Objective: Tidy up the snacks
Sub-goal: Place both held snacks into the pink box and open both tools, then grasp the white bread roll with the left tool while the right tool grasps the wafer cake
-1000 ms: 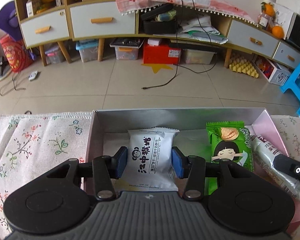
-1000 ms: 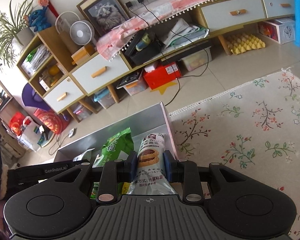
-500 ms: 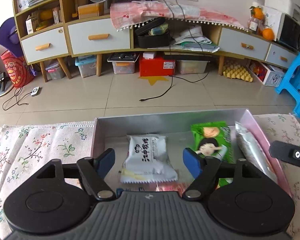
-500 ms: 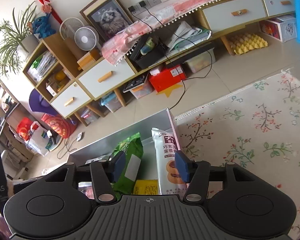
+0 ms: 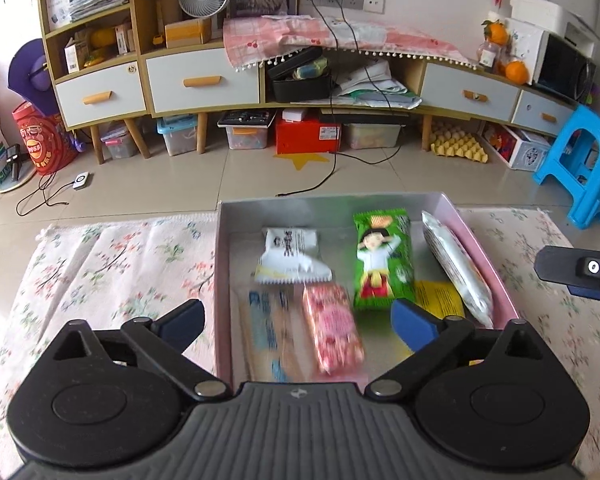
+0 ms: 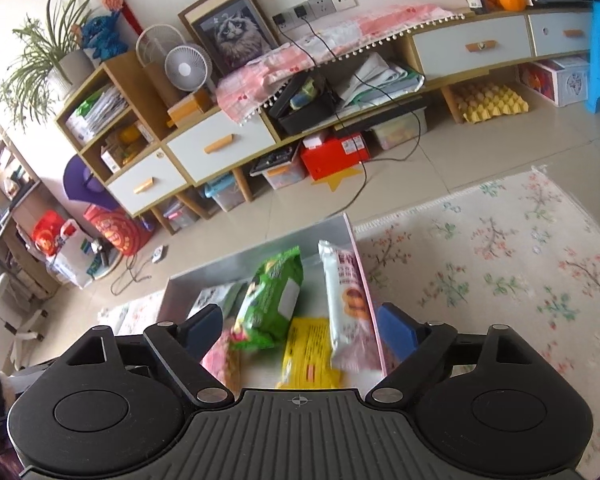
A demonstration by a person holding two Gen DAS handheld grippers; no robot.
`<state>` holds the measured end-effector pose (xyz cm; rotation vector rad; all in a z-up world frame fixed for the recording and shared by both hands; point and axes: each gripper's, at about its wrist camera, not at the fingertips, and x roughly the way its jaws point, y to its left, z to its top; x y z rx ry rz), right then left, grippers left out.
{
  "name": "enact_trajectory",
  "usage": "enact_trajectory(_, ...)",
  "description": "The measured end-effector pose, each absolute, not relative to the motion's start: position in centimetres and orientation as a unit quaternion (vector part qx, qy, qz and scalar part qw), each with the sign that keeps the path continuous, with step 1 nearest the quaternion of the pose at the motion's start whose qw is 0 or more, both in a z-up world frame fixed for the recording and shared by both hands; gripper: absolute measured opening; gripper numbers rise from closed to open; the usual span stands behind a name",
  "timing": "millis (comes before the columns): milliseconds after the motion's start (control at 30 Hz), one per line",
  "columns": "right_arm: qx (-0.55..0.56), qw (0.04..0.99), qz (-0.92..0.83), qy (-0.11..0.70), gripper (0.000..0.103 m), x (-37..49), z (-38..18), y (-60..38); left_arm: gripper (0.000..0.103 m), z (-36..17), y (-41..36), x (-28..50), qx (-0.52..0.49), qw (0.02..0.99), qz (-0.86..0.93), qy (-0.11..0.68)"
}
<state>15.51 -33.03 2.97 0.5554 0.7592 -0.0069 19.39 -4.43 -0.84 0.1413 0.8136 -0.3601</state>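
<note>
A pink-edged box [image 5: 221, 264] with a silver inside sits on the floral cloth and holds several snack packs: a white pack [image 5: 290, 255], a green pack [image 5: 383, 262], a long white biscuit pack [image 5: 456, 274] by the right wall, a pink pack [image 5: 334, 326], a yellow pack [image 5: 438, 299] and a blurred clear pack [image 5: 268, 328]. My left gripper [image 5: 298, 322] is open and empty above the box's near part. My right gripper [image 6: 300, 330] is open and empty above the green pack [image 6: 270, 302], yellow pack [image 6: 310, 354] and biscuit pack [image 6: 350, 308].
The floral cloth [image 5: 100, 264] spreads left and right [image 6: 500, 248] of the box. Beyond the table edge lie tiled floor, a long low cabinet [image 5: 204, 80], storage bins and a blue stool [image 5: 580, 164]. The right gripper's body [image 5: 580, 270] shows at the right of the box.
Both grippers opened and let go: the white pack and the biscuit pack now lie in the box. Both grippers have pulled back and up, and their jaws stand wider.
</note>
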Motion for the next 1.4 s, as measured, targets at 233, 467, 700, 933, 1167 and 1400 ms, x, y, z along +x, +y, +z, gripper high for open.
enact_trajectory(233,0.244,0.89,0.001,0.385,0.087,12.6,4.1,-31.8,0.102,-0.5,-3.7,15.7,0.107,0.899,-0.164,0.392)
enact_trajectory(467,0.22,0.889,0.011,0.401,0.088,9.5,4.4,-30.2,0.102,-0.6,-2.6,12.6,0.103,0.891,-0.171,0.407)
enact_trajectory(700,0.199,0.894,0.007,0.402,0.088,7.2,3.3,-29.9,0.103,-2.0,-1.7,9.9,0.083,0.894,-0.178,0.403)
enact_trajectory(933,0.157,0.884,-0.05,0.438,0.094,7.1,0.3,-30.5,0.102,-5.0,-2.6,8.2,0.117,0.889,-0.218,0.385)
enact_trajectory(1167,0.183,0.87,-0.077,0.452,0.094,7.5,-2.2,-32.8,0.089,-6.9,-3.8,8.3,0.177,0.874,-0.253,0.375)
enact_trajectory(1400,0.213,0.831,-0.104,0.504,0.094,8.4,-4.6,-34.0,0.066,-7.1,-3.4,7.6,0.175,0.876,-0.262,0.366)
